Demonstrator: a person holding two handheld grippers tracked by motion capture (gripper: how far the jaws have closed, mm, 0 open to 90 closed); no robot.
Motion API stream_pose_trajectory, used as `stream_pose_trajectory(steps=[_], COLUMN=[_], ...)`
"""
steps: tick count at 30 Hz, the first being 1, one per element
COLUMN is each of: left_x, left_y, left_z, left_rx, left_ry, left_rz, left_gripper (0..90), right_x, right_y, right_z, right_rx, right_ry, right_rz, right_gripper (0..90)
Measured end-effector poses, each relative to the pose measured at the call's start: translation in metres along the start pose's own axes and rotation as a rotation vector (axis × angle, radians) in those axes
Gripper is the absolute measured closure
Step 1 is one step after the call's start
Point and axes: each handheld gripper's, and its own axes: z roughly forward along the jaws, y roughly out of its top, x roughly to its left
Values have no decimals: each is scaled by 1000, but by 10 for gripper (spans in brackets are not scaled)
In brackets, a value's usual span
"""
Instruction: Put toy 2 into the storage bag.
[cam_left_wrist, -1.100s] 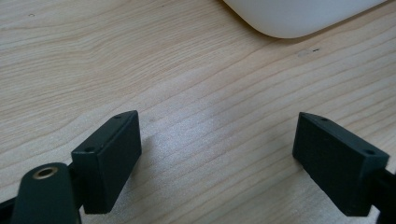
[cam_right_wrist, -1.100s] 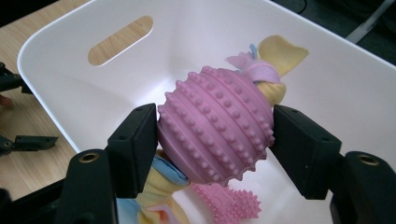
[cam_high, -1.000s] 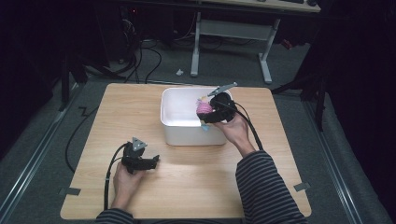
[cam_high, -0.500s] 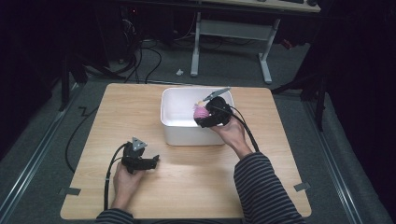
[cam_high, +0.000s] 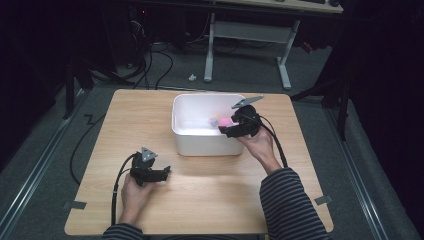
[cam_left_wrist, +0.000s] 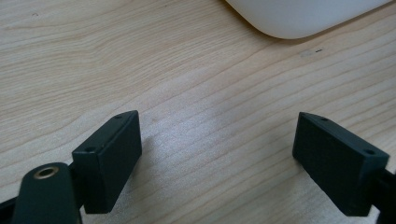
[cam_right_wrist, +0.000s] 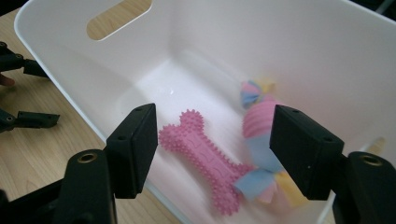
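Pink bone toy: spiked rubber, lying flat on floor of white tub, w/ nothing gripping it.

Right gripper: held over tub's right end, at the near rim, angled down into it. Jaws part-spread, apart from each other, nothing between the pads; in right gripper view the bone lies well below the gap, untouched. Person's right hand w/ striped sleeve comes in from tub's near-right side.

Candy-shaped toy: pink striped body, pastel twisted ends; inside tub, just beside bone's far end, poss. touching it – blurred, can't tell.

White tub: rect., slot handle in one end wall; sits on wooden table, toward far edge.

Left gripper: on table, near-left of tub, well apart from it. Jaws spread wide, empty; bare wood between them in left gripper view, tub's corner at top. Black cable trails back toward person.
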Motion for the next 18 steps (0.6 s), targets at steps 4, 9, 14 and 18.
stream_pose_trajectory(steps=[4,9,14,18], left_x=[0,0,0,0], left_y=[0,0,0,0], left_z=[0,0,0,0], left_rx=[0,0,0,0], left_ry=[0,0,0,0], left_rz=[1,0,0,0], left_gripper=[157,157,157,157], right_x=[-8,-16,-21,-24], right_y=[-7,-16,-27,-34], right_z=[-18,-36,-51,-60], right_rx=[-40,-74,-95,-92], right_ry=[-19,-38,-54,-70], right_rz=[18,42,58,68], right_gripper=[344,352,357,361])
